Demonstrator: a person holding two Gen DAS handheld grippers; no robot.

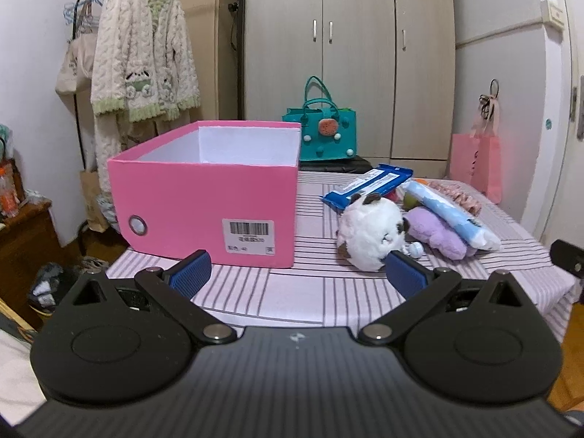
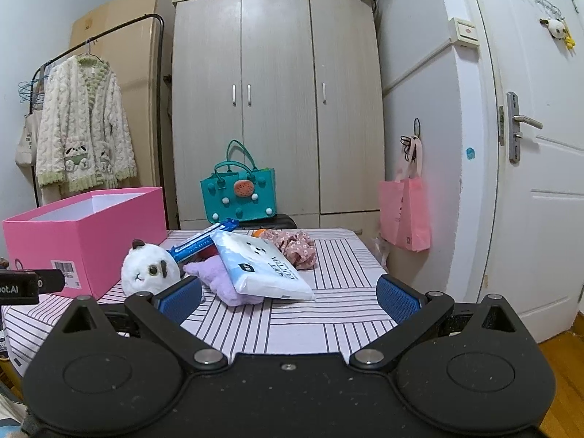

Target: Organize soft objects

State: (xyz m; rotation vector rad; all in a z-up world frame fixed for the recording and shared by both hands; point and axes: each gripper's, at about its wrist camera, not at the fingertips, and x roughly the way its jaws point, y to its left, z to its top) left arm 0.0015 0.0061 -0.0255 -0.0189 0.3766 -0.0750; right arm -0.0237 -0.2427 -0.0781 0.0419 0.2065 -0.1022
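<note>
Beside pink box, panda plush; both tongs agape

Bedroom interior: pale walls; a three-door beige wardrobe stood against the back wall, a white door with metal lever handle to its right. A black clothes rail carried a fleecy cream jacket. Wooden floor showed at right.

Left gripper spread wide; right gripper likewise, both empty.
</note>
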